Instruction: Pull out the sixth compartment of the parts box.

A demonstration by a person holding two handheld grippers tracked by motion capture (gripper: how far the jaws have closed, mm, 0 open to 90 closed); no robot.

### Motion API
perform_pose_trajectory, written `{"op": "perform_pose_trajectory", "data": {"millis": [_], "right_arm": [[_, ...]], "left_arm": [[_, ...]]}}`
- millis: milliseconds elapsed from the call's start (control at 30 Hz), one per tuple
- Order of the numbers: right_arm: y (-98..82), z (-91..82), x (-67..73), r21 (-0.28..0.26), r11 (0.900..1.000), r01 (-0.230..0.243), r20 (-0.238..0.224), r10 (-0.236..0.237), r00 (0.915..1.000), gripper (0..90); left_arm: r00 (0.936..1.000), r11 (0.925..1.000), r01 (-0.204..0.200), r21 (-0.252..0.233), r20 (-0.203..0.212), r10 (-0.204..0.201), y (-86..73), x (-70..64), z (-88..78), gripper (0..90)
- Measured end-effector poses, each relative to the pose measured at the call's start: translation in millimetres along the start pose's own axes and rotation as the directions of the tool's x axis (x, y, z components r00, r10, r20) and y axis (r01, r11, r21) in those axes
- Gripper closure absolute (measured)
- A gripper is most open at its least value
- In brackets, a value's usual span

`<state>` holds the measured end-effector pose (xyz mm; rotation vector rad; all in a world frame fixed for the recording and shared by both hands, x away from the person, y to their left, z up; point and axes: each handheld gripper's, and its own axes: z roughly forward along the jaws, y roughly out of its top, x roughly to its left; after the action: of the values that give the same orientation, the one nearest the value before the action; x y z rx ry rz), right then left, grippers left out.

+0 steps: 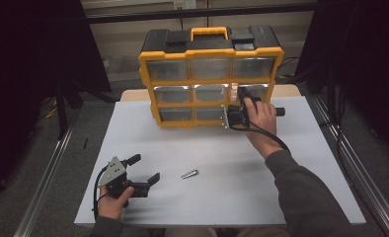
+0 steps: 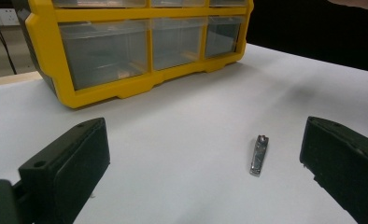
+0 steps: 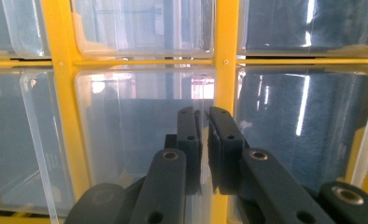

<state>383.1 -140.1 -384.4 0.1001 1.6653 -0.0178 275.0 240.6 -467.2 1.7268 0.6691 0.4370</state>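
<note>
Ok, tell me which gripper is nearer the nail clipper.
Left. The left gripper sits just beside the nail clipper, jaws open toward it; the right gripper is up at the yellow drawer cabinet.

From above the near edge, the high view looks forward and down on the table (image 1: pixel 291 173). The left gripper view sits low, facing the yellow organizer (image 2: pixel 140 86) across the tabletop. The right gripper view presses close against its clear drawers (image 3: pixel 140 135).

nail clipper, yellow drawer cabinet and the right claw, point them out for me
nail clipper (image 2: pixel 259 155), left gripper view, middle of its metal body
yellow drawer cabinet (image 1: pixel 211 79), high view, yellow frame bar between drawer rows
right claw (image 3: pixel 204 122), right gripper view, between its fingertips
</note>
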Motion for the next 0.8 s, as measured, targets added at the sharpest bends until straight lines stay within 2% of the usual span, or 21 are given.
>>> {"op": "perform_pose_trajectory", "data": {"millis": [200, 300, 333, 433, 467, 533, 567, 600, 633, 700, 800], "right_arm": [[-0.9, -0.2, -1.3, -0.01, 1.0, 0.001, -0.001, -0.001, 1.0, 82.8], [-1.1, 0.8, -1.6, -0.007, 1.0, -0.014, -0.001, 0.014, 0.9999, 80.9], [-1.2, 1.3, -1.1, 0.015, 1.0, 0.0, 0.005, 0.0, 1.0, 78.4], [-2.7, 3.3, -1.2, 0.029, 1.0, 0.007, 0.009, -0.008, 0.9999, 77.5], [-4.9, 5.5, -0.9, 0.041, 0.999, 0.001, 0.018, -0.002, 0.9998, 76.2], [-5.8, 7.2, -1.3, 0.042, 0.999, -0.013, 0.02, 0.012, 0.9997, 75.1], [-5.8, 8.1, -1.8, 0.039, 0.999, -0.004, 0.026, 0.003, 0.9997, 74.6], [-5.6, 8.7, -1.1, 0.042, 0.999, -0.008, 0.025, 0.007, 0.9997, 74.8], [-5.6, 8.7, -1.1, 0.042, 0.999, -0.008, 0.025, 0.007, 0.9997, 74.8], [-5.0, 9.3, -1.3, 0.053, 0.999, 0.003, 0.023, -0.005, 0.9997, 76.6], [-4.3, 10.1, -2.0, 0.054, 0.998, 0.013, 0.013, -0.013, 0.9998, 79.2]], "left_arm": [[0.9998, 0.9998, -0.019, 0.009, 0.004, 0.019, 0.4, 0.7, -0.7, 1.6], [1.0, 1.0, -0.003, 0.0, 0.002, 0.003, 0.0, -0.5, 0.3, 1.6], [1.0, 1.0, 0.001, -0.002, 0.002, -0.001, -0.1, -0.8, 0.6, 1.6], [1.0, 1.0, -0.002, -0.001, 0.001, 0.002, -0.2, -0.7, 0.7, 1.6], [0.9997, 1.0, -0.001, 0.007, -0.024, 0.001, -0.1, -2.2, 0.5, 1.6], [0.9995, 0.9999, -0.007, 0.007, -0.031, 0.007, -0.1, -1.9, 0.5, 1.6], [0.9995, 0.9999, -0.007, 0.007, -0.031, 0.007, -0.1, -1.9, 0.5, 1.6], [0.9995, 0.9999, 0.012, 0.001, -0.029, -0.012, -0.4, -3.0, 1.1, 1.6], [0.9996, 0.9999, -0.001, 0.011, -0.03, 0.002, -0.4, -1.9, 0.6, 1.6], [0.9996, 0.9999, 0.016, -0.001, -0.024, -0.016, -0.6, -3.0, 1.5, 1.6], [0.9996, 0.9998, 0.018, -0.002, -0.024, -0.018, -0.6, -3.1, 1.5, 1.6]]}}
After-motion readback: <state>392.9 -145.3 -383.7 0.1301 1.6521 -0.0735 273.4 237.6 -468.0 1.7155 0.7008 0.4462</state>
